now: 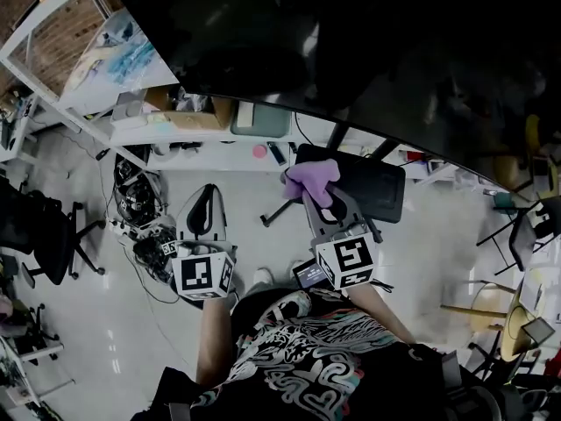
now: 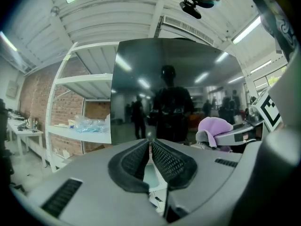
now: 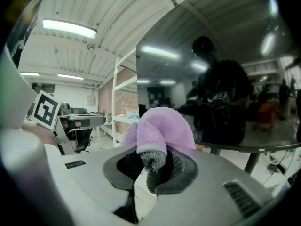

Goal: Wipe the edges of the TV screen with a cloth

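Purple cloth (image 3: 162,126), one, in right tongs (image 3: 153,163)

The TV screen (image 1: 351,33) runs off the head view's edge from twelve to three o'clock, the lower end of the purple cloth (image 3: 162,126) is buried inside the right gripper (image 3: 150,163), and clutter on the shelf (image 1: 210,158) at ten o'clock is too small to name.

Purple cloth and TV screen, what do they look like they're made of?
Purple cloth: soft fleecy fabric, likely microfibre, with a fuzzy matte nap. TV screen: dark glossy panel, glass or plastic; it mirrors the room clearly.
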`<state>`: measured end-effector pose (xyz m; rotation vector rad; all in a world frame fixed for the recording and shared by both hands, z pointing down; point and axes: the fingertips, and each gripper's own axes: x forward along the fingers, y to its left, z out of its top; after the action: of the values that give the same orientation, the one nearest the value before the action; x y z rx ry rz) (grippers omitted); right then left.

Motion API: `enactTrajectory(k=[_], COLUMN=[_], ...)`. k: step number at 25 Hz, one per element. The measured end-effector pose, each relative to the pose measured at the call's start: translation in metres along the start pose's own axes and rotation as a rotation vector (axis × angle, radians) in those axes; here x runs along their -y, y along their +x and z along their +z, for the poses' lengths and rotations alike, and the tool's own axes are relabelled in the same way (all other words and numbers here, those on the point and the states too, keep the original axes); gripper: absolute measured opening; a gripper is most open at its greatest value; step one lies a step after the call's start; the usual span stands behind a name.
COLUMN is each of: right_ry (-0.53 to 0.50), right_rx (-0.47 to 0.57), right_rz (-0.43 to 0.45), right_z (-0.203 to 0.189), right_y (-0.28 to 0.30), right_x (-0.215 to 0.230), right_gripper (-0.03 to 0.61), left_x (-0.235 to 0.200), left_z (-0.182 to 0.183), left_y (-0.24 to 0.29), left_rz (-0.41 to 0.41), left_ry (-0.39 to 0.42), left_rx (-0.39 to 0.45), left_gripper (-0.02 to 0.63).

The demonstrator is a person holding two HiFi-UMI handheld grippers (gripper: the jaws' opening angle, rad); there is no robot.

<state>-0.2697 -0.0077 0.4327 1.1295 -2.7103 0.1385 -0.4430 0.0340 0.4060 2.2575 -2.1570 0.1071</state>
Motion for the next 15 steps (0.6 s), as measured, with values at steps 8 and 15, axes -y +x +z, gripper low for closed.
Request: enactTrajectory(k=[8, 15], right_ry=[0.010, 0.010], right_rx=[0.002, 0.003], right_rz=[-0.057, -0.075], right_z=[0.009, 0.014], right_y=[0.000, 0.005], right_x=[-0.001, -0.001], right_gripper=[0.084, 0.084], left_x=[-0.005, -0.004], left_z=[0.000, 0.003], left_y=[0.009, 0.018], left_rz=[-0.069, -0.110], left_ry=[-0.008, -0.009], left_rx=[-0.019, -0.016], left_gripper=[0.032, 0.032])
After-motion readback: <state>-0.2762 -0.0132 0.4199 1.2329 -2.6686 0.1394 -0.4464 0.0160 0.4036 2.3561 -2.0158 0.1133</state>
